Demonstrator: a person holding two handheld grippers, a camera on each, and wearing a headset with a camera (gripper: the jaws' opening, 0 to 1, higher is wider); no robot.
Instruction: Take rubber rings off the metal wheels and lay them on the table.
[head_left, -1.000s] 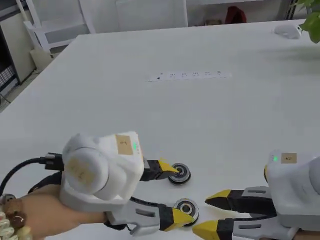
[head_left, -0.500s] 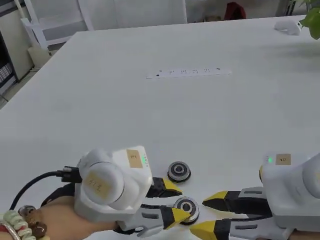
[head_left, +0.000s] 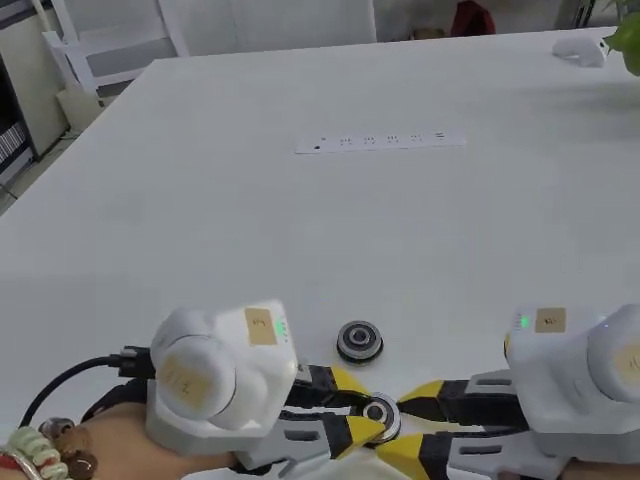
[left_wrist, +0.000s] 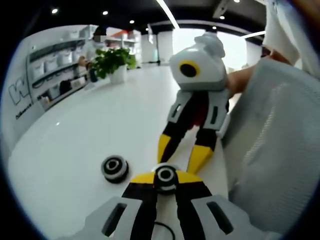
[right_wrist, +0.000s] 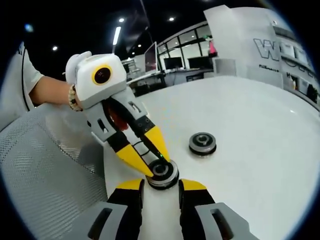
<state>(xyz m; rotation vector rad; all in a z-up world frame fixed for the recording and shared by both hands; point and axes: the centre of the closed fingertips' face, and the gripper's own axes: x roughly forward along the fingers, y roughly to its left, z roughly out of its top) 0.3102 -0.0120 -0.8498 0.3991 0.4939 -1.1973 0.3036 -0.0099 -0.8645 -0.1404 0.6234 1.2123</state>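
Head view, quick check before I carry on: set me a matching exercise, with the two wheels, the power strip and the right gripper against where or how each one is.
Things:
1. near wheel
2. far wheel
3. power strip
4. right gripper

Places and states:
A. lies free on the table, beyond the gripper tips
B. open, one tip on each side of a wheel
C. clamped at the tips of the left gripper
D. lies flat farther up the table, well past both wheels

Pairs: 1-C, 2-A, 3-D, 4-B.
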